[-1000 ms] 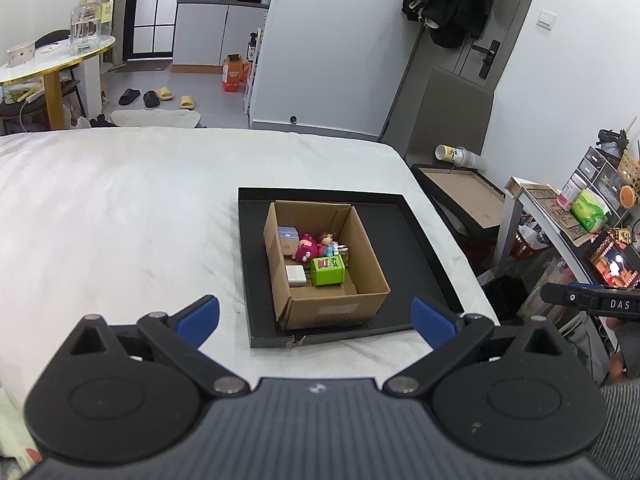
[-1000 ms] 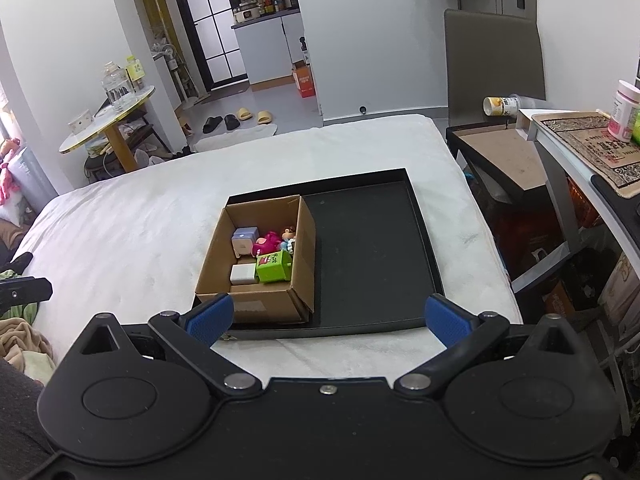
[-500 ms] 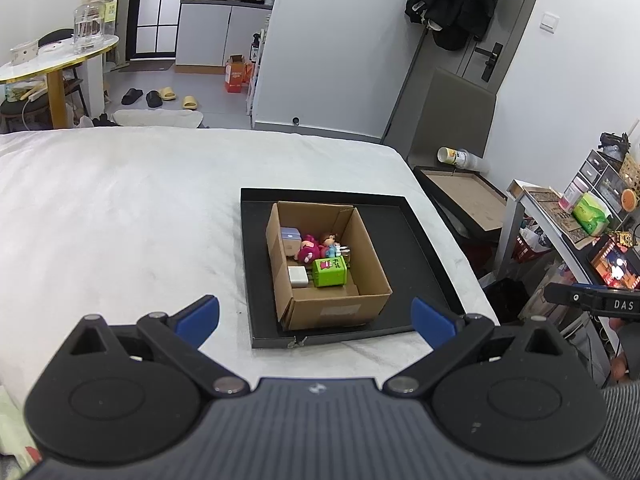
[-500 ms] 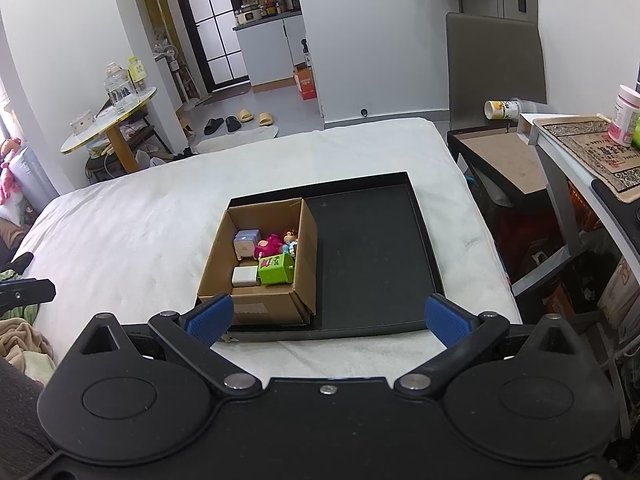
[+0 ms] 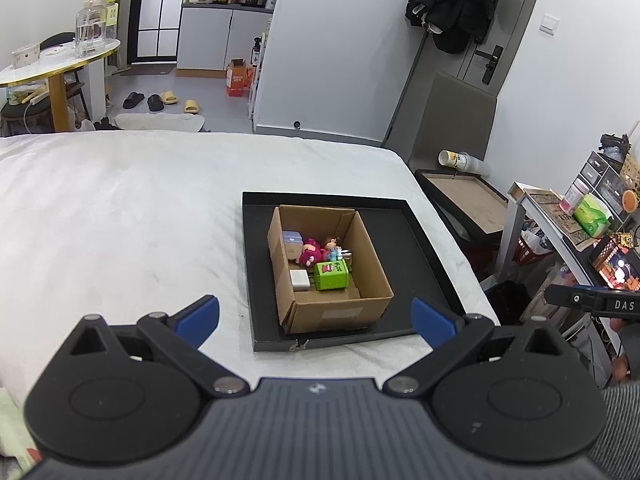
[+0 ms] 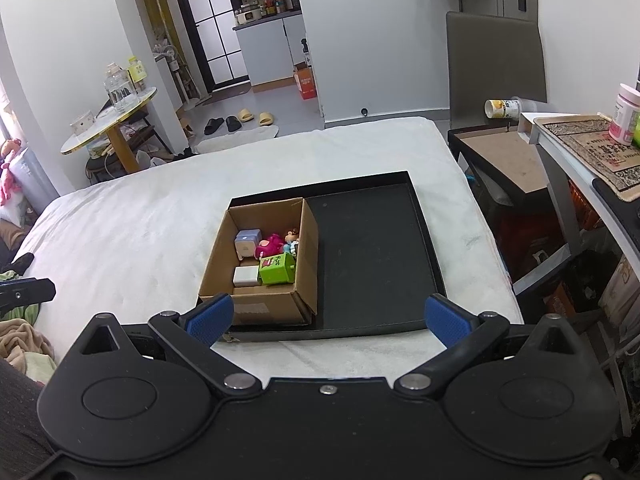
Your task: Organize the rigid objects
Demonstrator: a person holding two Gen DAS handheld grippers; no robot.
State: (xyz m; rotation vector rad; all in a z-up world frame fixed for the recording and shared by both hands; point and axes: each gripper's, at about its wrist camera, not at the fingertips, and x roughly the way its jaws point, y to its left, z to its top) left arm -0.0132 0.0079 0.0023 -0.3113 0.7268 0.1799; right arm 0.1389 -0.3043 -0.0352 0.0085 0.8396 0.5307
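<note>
An open cardboard box [image 5: 362, 309] [image 6: 306, 260] stands in the left half of a black tray [image 5: 416, 248] [image 6: 372, 248] on the white bed. Inside it lie a green cube [image 5: 331, 275] [image 6: 275, 269], a white cube [image 5: 300, 280] [image 6: 246, 277], a pale blue cube [image 5: 292, 242] [image 6: 246, 243], a pink plush figure [image 5: 310, 254] [image 6: 271, 245] and a small doll [image 5: 331, 246] [image 6: 292, 237]. My left gripper [image 5: 315, 320] hangs open above the tray's near edge, nothing between its fingers. My right gripper [image 6: 330, 318] is open too, held back over the same edge.
The white bed [image 5: 120, 216] spreads wide to the left. Right of the bed stand a low black side table [image 6: 504, 156] with a tipped cup [image 6: 500, 108], and a desk [image 6: 584, 152] with clutter. A round table [image 6: 108, 116] and slippers [image 5: 160, 100] are farther off.
Both grippers have drifted slightly closer to the tray, so the box sits a little larger in view. Both have stayed open and the box's contents lie as before.
</note>
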